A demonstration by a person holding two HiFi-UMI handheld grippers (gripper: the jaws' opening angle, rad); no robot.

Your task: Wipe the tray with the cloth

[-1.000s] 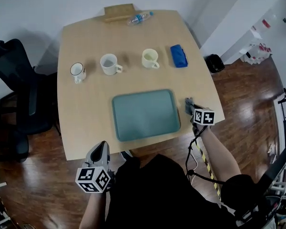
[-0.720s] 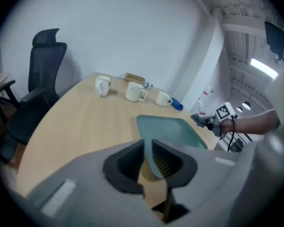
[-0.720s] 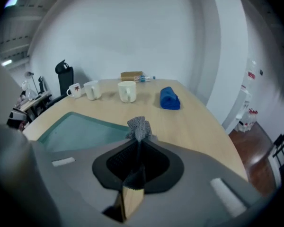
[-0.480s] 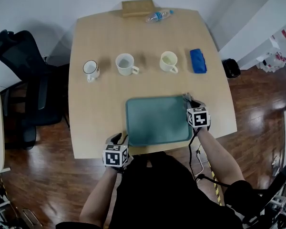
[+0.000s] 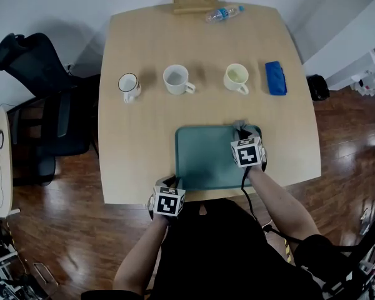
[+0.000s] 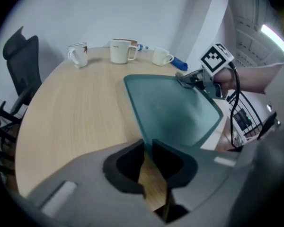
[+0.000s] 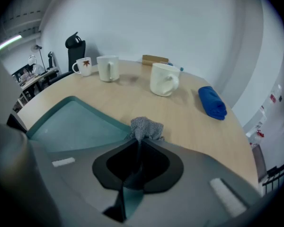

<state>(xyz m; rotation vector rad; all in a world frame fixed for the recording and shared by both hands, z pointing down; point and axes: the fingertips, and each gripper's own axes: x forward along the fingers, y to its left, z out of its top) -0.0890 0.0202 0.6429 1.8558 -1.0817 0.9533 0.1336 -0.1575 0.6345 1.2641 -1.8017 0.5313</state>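
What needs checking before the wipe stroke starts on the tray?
1. Cloth gripped: ok. The right gripper is shut on the grey cloth.
2. Cloth on the tray: cannot tell. It is at the far right corner, but contact with the surface is unclear.
3. Tray surface bare: ok.
4. Tray braced: not ok. The left gripper is at the near left corner, jaws a narrow gap apart with nothing between them.
5. Cream mug out of the path: ok. It stands on the table beyond the tray.
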